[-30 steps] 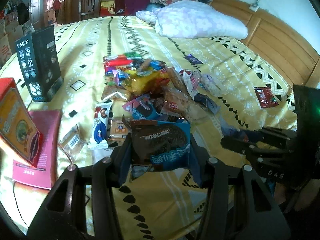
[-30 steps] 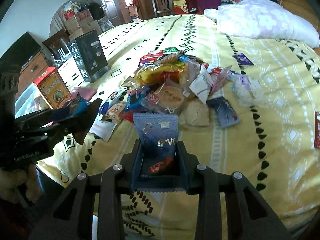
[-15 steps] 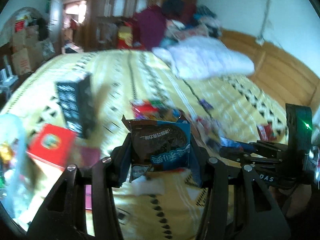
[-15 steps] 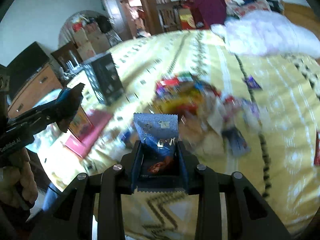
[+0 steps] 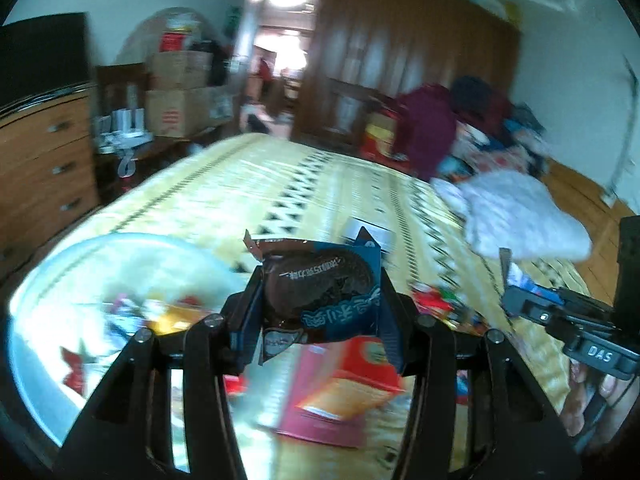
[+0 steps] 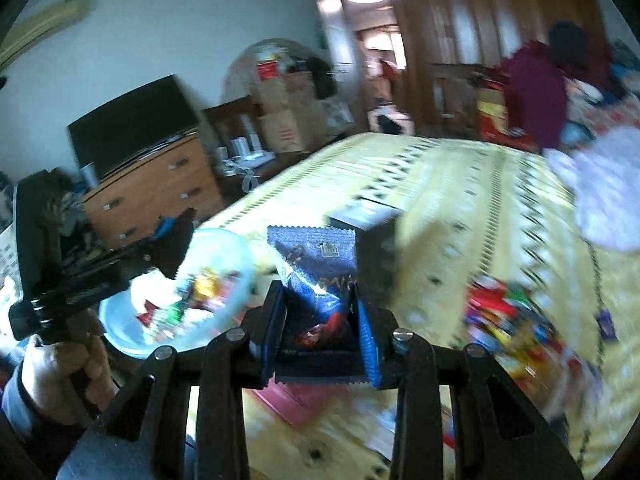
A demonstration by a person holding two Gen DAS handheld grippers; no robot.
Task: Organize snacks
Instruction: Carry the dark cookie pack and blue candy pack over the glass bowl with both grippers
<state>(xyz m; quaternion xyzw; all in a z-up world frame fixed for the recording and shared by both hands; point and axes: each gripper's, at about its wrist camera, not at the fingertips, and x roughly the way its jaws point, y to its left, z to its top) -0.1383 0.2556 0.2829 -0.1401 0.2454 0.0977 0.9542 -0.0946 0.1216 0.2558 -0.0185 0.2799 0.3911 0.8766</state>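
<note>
My left gripper is shut on a blue and brown cookie packet, held in the air above the bed. My right gripper is shut on a dark blue snack packet, also lifted. A clear plastic tub with several snacks in it sits at the bed's left edge; it also shows in the right wrist view. The pile of loose snacks lies on the yellow bedspread to the right. Each gripper shows in the other's view: the right one, the left one.
A red and orange box on a pink book lies below my left gripper. A black box stands behind the blue packet. A white pillow lies at the right. A wooden dresser and cardboard boxes stand left of the bed.
Both grippers have swung left and up with their packets, away from the snack pile. The clear tub has come into view at the left. The views are motion-blurred.
</note>
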